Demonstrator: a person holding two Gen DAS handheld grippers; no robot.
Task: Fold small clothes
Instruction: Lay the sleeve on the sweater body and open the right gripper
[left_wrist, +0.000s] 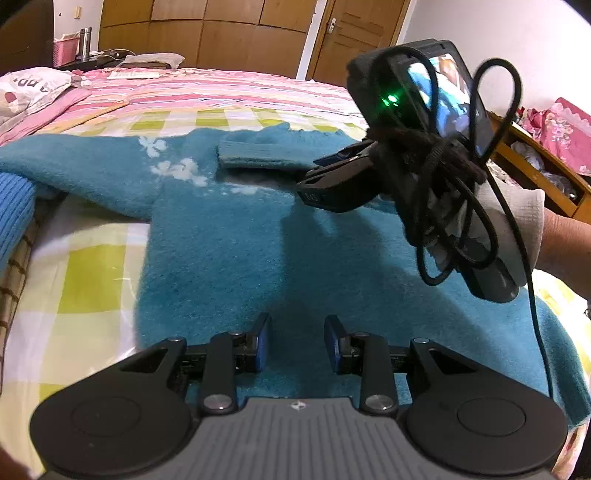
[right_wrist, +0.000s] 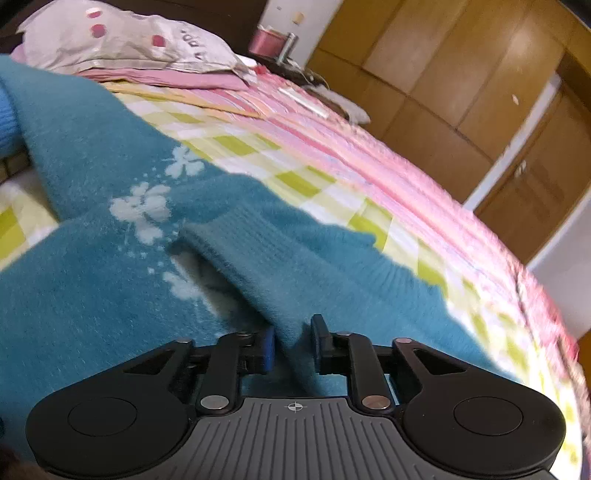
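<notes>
A fuzzy teal sweater (left_wrist: 229, 258) with white flower prints (left_wrist: 181, 170) lies flat on the checked bed sheet (left_wrist: 92, 273). Its right sleeve (left_wrist: 258, 155) is folded in across the chest, ribbed cuff pointing left. In the left wrist view my right gripper (left_wrist: 314, 171) comes in from the right, shut on that sleeve just above the sweater body. In the right wrist view the sleeve (right_wrist: 266, 266) runs between the fingers of the right gripper (right_wrist: 291, 343), which pinch it. My left gripper (left_wrist: 297, 343) hovers over the sweater's lower body, fingers apart, nothing gripped.
A blue ribbed garment (left_wrist: 14, 210) lies at the left edge of the bed. Pink striped bedding (left_wrist: 221, 88) and a pillow (left_wrist: 29, 88) are farther back. A wooden box of clothes (left_wrist: 535, 166) stands at the right, behind a gloved hand (left_wrist: 524, 221). Wardrobes line the far wall.
</notes>
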